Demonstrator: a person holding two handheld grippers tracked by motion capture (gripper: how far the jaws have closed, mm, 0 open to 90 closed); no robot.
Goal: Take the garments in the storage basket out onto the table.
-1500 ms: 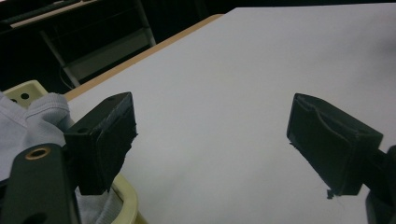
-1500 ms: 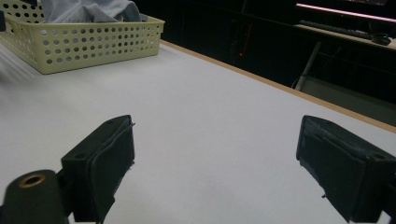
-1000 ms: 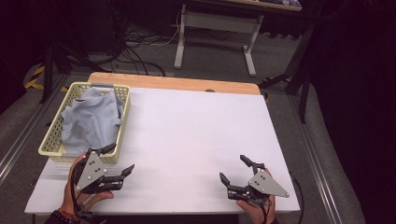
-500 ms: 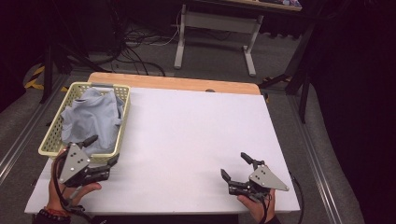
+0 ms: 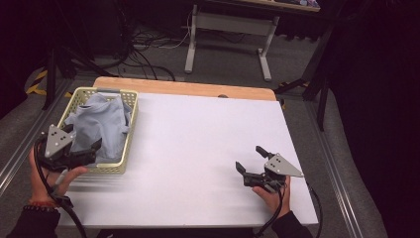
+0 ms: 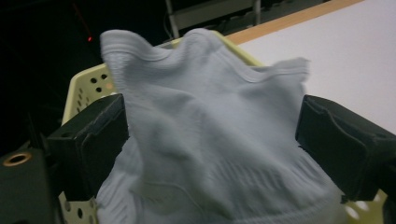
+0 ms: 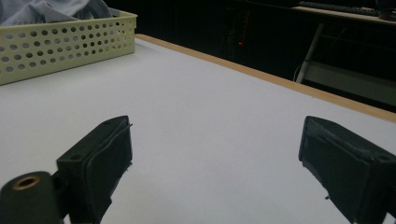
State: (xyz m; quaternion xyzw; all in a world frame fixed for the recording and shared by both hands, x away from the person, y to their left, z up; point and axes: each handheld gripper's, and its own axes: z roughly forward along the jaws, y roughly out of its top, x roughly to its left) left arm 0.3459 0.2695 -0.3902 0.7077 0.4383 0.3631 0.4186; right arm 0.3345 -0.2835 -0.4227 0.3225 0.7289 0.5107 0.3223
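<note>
The left gripper (image 5: 94,148) hovers at the yellow basket (image 5: 130,99) with jaws just opening, spread around the pale blue cloth (image 6: 210,140) inside, while the right gripper (image 5: 250,161) rests spread-jawed on the white table (image 5: 198,148).

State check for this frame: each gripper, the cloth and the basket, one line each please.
left gripper: jaws wide open, just been opening, either side of the cloth, not pressing it.
right gripper: open, nothing between the jaws, over bare table.
pale blue cloth: crumpled, heaped in the basket.
yellow perforated basket: upright on the white table.
</note>
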